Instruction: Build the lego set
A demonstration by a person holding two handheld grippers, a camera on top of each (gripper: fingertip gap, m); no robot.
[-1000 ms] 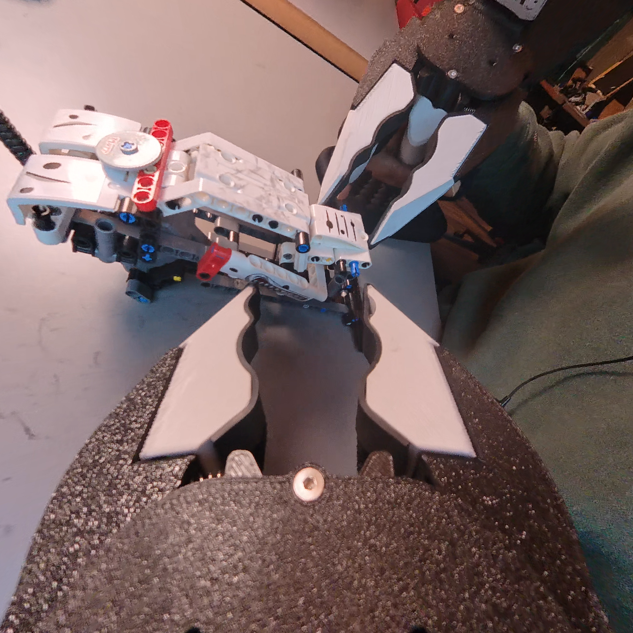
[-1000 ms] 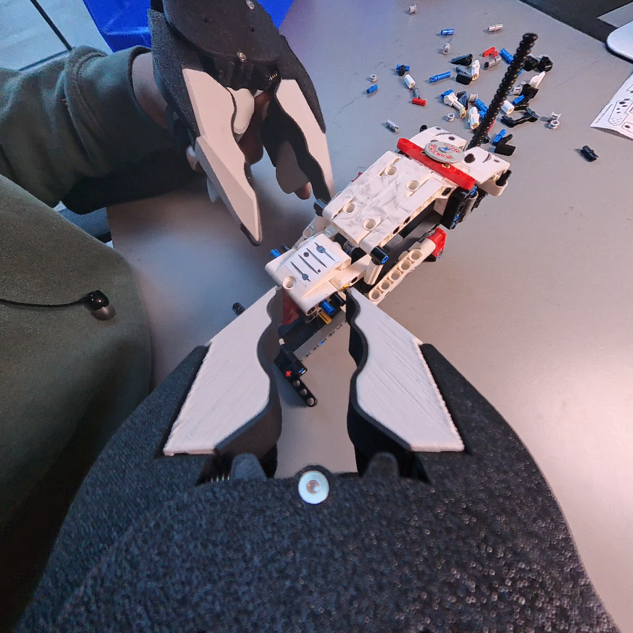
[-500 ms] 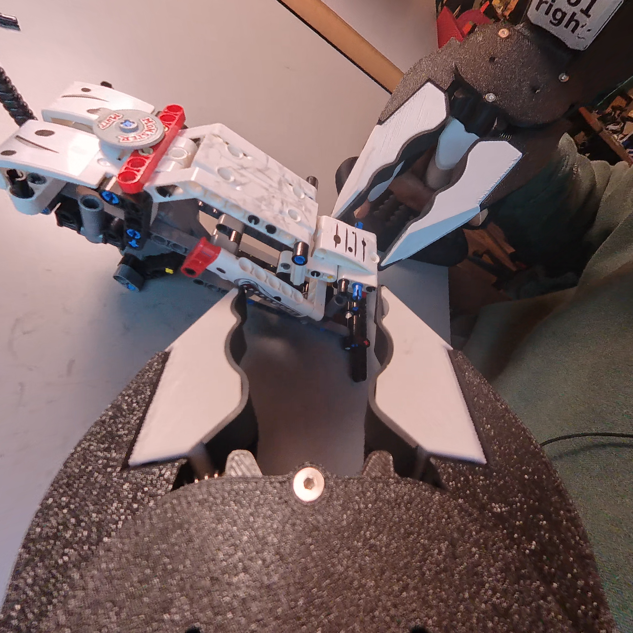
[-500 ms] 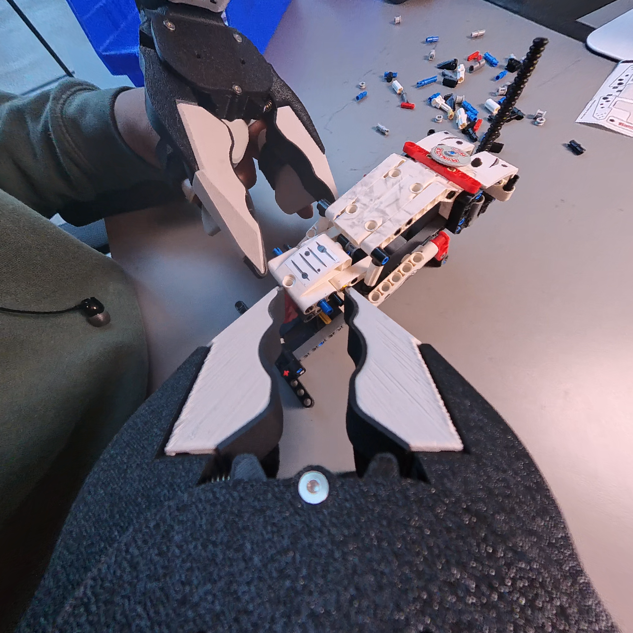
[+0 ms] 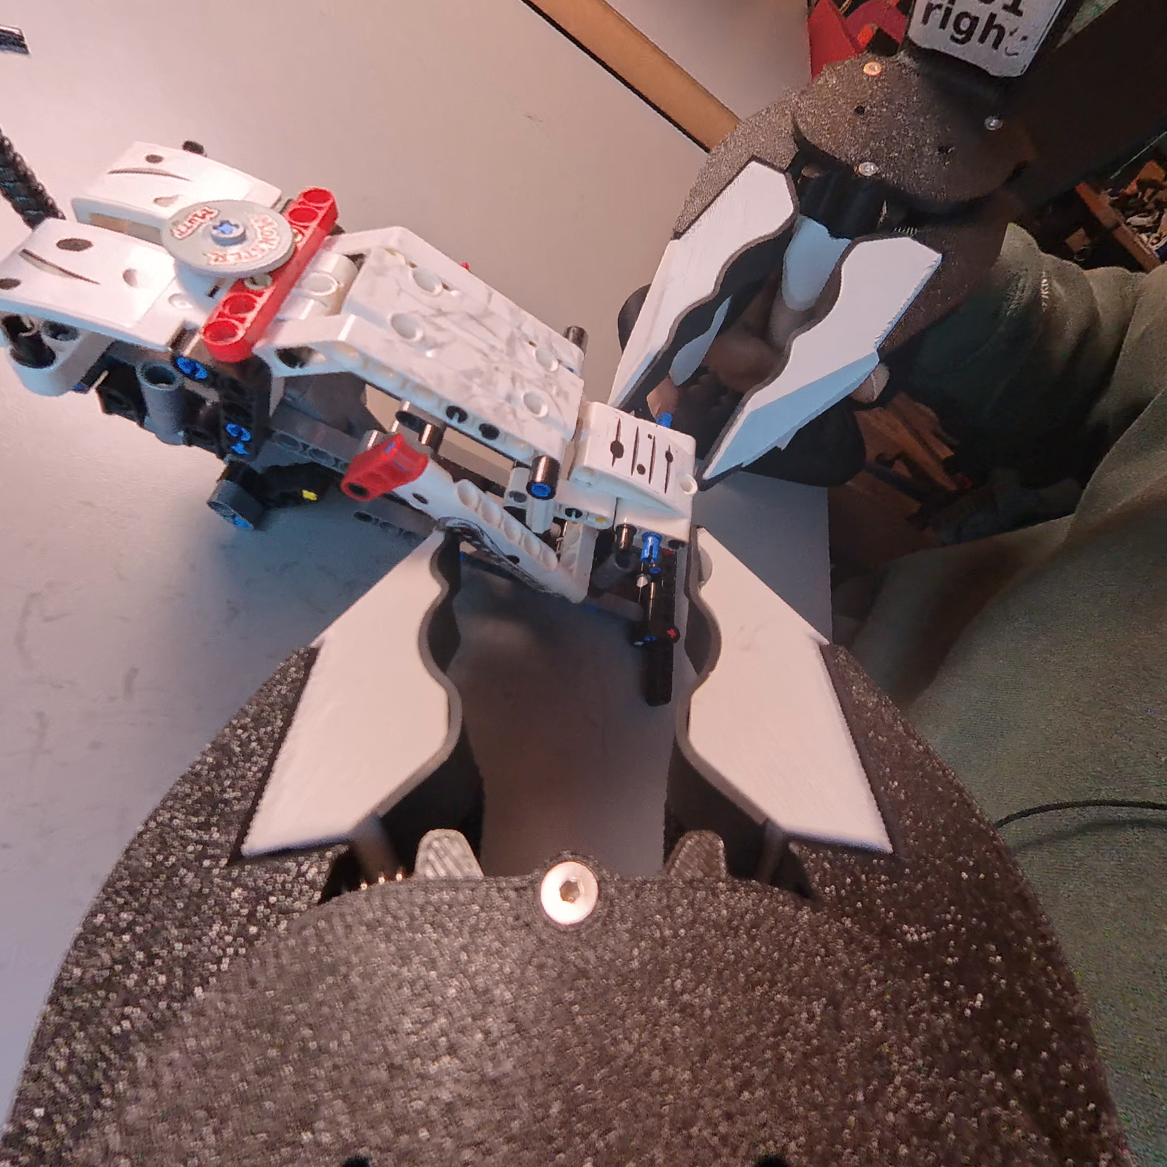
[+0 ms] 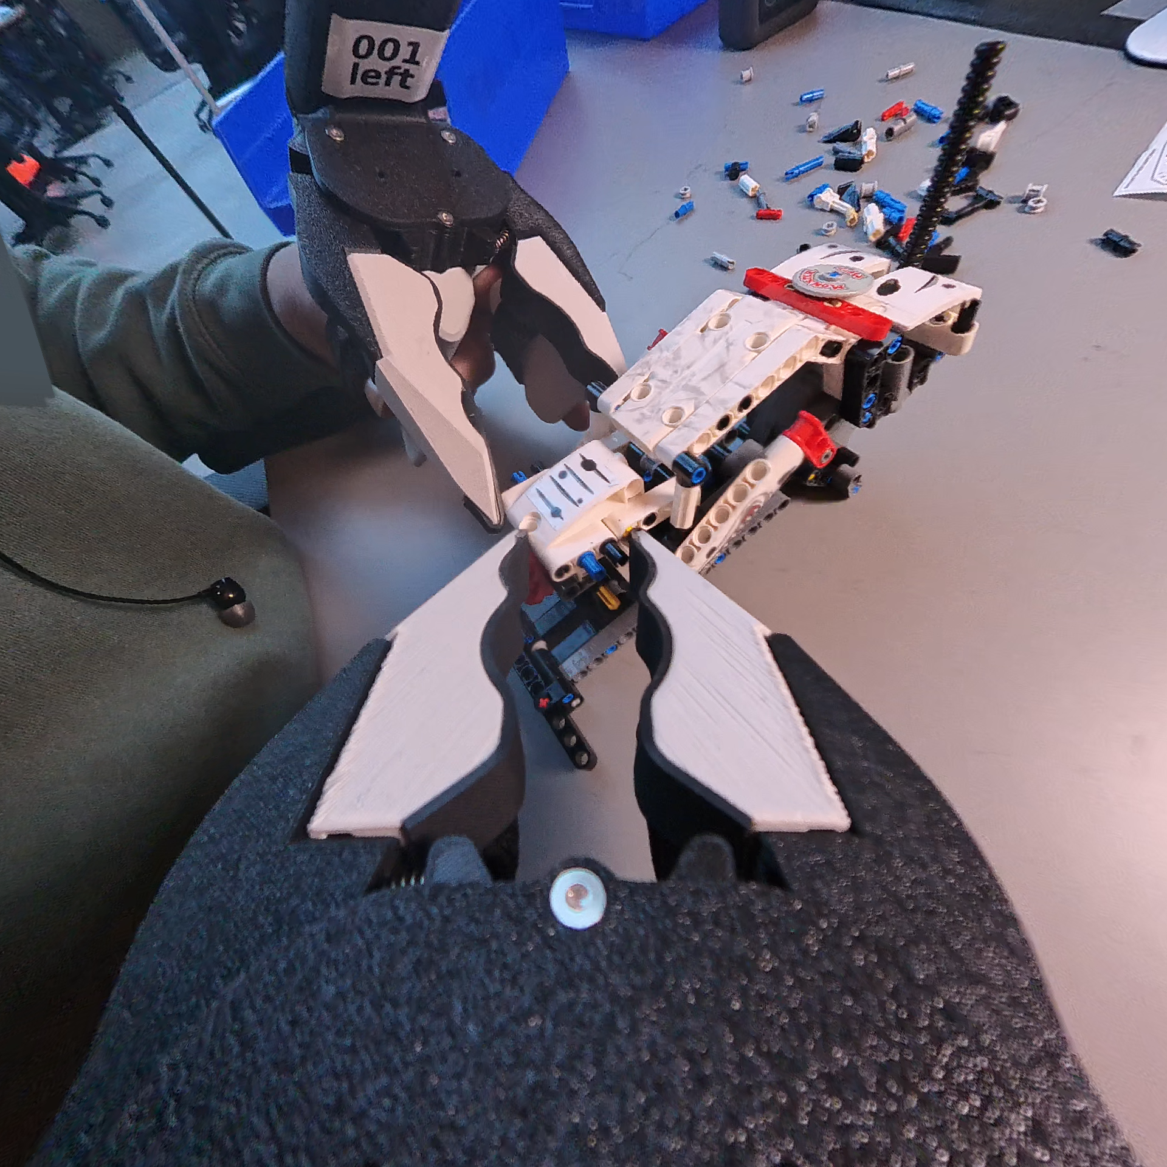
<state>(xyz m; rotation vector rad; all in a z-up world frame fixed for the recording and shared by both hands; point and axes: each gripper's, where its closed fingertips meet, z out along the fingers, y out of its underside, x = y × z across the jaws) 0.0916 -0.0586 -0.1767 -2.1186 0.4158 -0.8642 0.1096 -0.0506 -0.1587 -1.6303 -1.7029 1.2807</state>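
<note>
a white, black and red lego model (image 6: 745, 404) sits tilted on a grey table (image 6: 947, 663), its near end raised. the right gripper (image 6: 571, 552) has its two white fingers clamped on the model's near end, just under a small white panel with dark slider marks (image 6: 578, 489). the left gripper (image 5: 565, 546) has its fingers spread apart around the same end from the other side; whether they touch it is unclear. a black beam (image 6: 559, 701) hangs below the model. loose small pieces (image 6: 846, 183) lie scattered well beyond, near a blue bin (image 6: 499, 82). a green sleeve (image 6: 145, 341) holds the left gripper
</note>
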